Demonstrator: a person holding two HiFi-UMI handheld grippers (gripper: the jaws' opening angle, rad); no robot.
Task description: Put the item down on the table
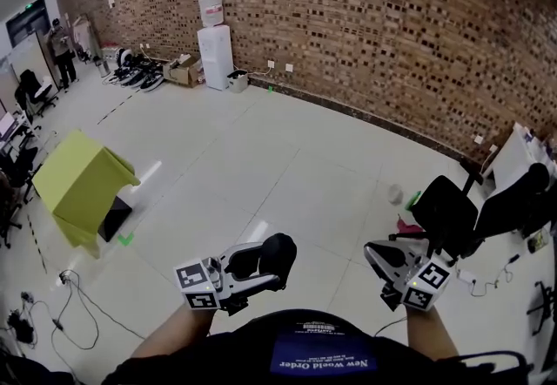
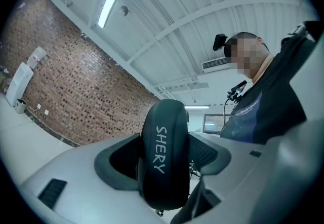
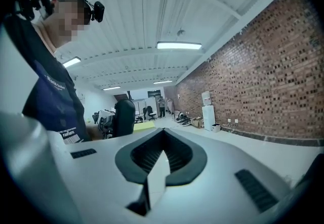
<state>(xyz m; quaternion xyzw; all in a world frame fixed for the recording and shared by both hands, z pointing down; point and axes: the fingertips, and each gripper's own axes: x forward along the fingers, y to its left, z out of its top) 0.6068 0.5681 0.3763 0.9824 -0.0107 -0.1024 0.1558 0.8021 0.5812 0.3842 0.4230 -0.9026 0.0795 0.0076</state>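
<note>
The left gripper [image 2: 165,164] clamps a dark rounded item [image 2: 163,126] marked SHERY between its jaws — brick wall [image 2: 61,83] far left, a person [image 2: 268,104] right.

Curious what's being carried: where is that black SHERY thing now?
The black SHERY item is clamped in the left gripper, low in the head view, left of the right gripper.
</note>
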